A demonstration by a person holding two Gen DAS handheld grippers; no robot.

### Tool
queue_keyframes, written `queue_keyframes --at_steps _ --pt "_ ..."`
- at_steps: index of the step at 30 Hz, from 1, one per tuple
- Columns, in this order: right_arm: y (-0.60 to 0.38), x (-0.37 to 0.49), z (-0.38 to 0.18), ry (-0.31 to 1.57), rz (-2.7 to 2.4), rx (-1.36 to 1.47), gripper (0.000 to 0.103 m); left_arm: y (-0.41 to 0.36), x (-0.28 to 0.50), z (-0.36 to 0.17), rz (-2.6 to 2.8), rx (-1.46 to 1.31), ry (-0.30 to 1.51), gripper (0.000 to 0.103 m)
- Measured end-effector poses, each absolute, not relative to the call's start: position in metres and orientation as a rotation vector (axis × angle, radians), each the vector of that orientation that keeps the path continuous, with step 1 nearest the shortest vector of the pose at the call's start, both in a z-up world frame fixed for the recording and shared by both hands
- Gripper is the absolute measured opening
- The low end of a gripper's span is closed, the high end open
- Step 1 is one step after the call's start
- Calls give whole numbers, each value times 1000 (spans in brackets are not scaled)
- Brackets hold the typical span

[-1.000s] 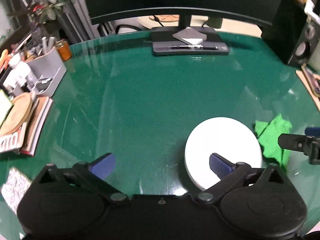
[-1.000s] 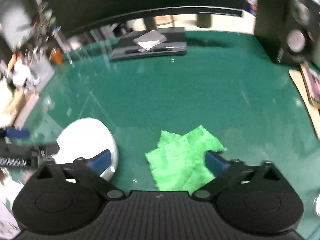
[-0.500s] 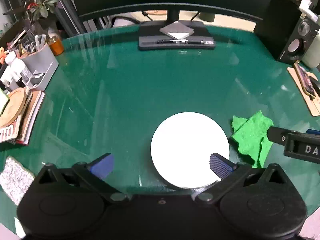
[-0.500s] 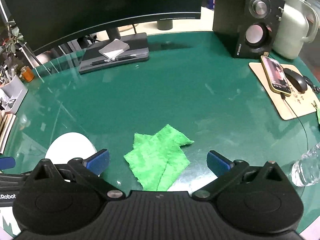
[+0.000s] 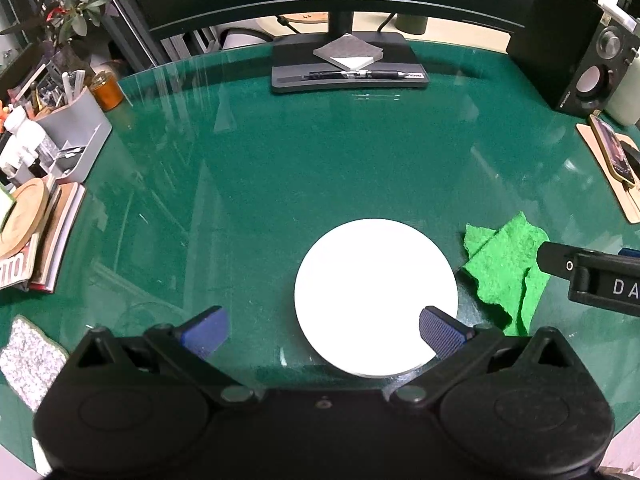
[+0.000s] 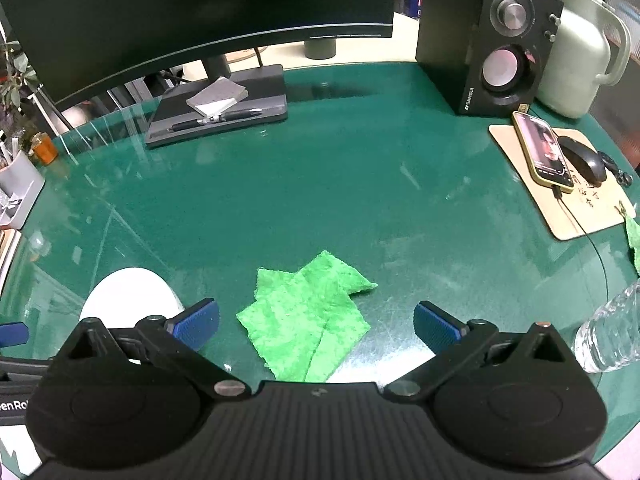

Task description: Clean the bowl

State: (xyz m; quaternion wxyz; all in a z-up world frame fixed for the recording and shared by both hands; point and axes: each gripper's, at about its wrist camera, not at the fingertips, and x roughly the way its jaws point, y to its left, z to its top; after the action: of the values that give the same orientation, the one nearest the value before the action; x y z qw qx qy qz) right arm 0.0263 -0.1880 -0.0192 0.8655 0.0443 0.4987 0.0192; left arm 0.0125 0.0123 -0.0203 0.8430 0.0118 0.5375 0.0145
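A round table (image 5: 280, 168) topped with green glass was shown, crowded at its edges with desk clutter. At the far side a dark curved monitor (image 6: 192, 12) stood on a flat black base (image 5: 348, 68) on which a grey notepad (image 5: 348, 53) and a pen (image 5: 356, 75) lay. To the far right a black speaker (image 6: 492, 40) and a pale jug (image 6: 576, 48) were seen, with a phone (image 6: 542, 152) and a mouse (image 6: 582, 164) on a wooden mat (image 6: 560, 216). A grey organiser (image 5: 72, 136) and stacked books (image 5: 52, 236) occupied the left edge, and a clear water bottle (image 6: 608, 332) the near right.

The bowl (image 5: 376, 296) was placed on the glass near the near edge, right of centre in the left wrist view. It appeared as a plain white disc, round and so without a long axis; whether it faced up or down could not be told. No marks were visible on it.

A crumpled bright green cloth (image 6: 308, 320) lay just right of the bowl, apart from it.

The left gripper (image 5: 324, 328) was held wide open and empty, its right pad (image 5: 440, 330) seen over the bowl's near rim. The right gripper (image 6: 316, 324) was likewise spread wide and empty above the cloth.
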Motion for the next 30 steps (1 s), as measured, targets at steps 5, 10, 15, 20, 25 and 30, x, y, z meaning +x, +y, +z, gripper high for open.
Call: queue_keyframes --at_steps 5,10,15,20,25,30 --pt "-188 30 -21 1049 35 91 103 11 13 -21 22 28 1139 102" --pt "-187 30 -22 1050 28 86 103 11 13 -22 17 26 1143 102" --pt "-187 30 -22 1054 23 82 103 12 14 -24 16 18 1155 102" --pt "-187 30 -22 1057 24 80 103 13 13 -25 16 5 1156 102" --pt "-186 30 -23 1063 25 77 103 12 12 -23 20 7 1144 102" --pt "-186 30 -23 1061 26 77 103 11 10 -20 18 8 1129 102"
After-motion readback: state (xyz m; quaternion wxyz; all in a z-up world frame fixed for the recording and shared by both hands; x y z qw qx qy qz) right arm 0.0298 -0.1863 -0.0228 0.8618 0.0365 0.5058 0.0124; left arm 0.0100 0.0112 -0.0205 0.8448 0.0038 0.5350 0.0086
